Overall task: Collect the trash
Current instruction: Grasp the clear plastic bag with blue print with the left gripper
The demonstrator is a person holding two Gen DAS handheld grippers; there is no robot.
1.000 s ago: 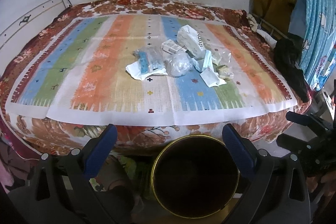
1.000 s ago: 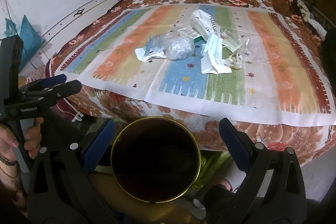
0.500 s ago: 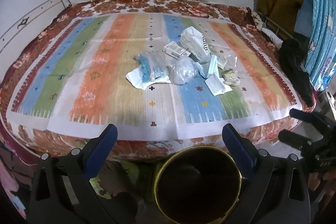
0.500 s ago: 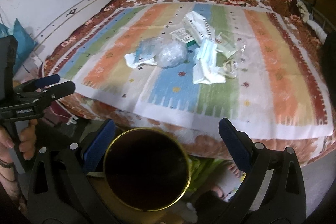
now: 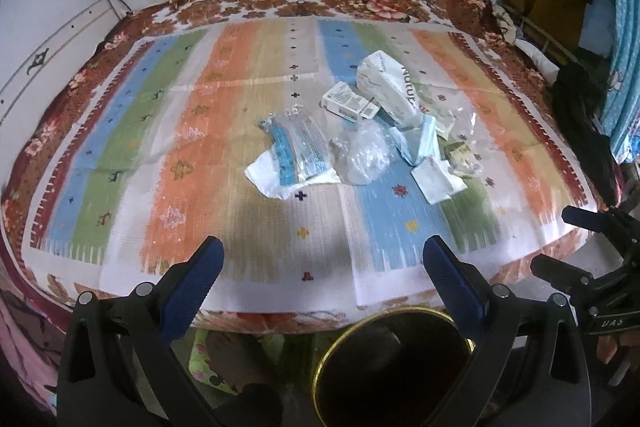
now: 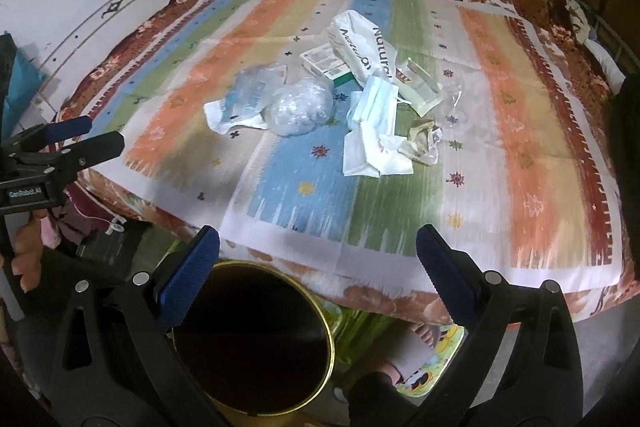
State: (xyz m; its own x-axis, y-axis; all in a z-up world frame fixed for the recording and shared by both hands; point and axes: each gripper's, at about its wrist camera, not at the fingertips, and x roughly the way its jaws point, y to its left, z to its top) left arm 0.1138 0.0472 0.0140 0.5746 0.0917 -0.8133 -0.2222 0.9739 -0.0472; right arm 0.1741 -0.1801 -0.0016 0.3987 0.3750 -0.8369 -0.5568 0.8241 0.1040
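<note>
Both hand-held grippers (left [image 5: 322, 259], right [image 6: 318, 247]) gape, grasping nothing, before trash pile [image 5: 360, 135]

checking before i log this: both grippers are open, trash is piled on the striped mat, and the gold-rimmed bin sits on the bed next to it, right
Not quite. The gold-rimmed bin stands on the floor below the bed's near edge, as the right wrist view shows. The rest holds: left gripper and right gripper are open, and the trash lies on the striped mat.

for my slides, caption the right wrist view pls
Open right gripper hovers over a gold-rimmed bin, facing trash piled on a striped mat.
</note>
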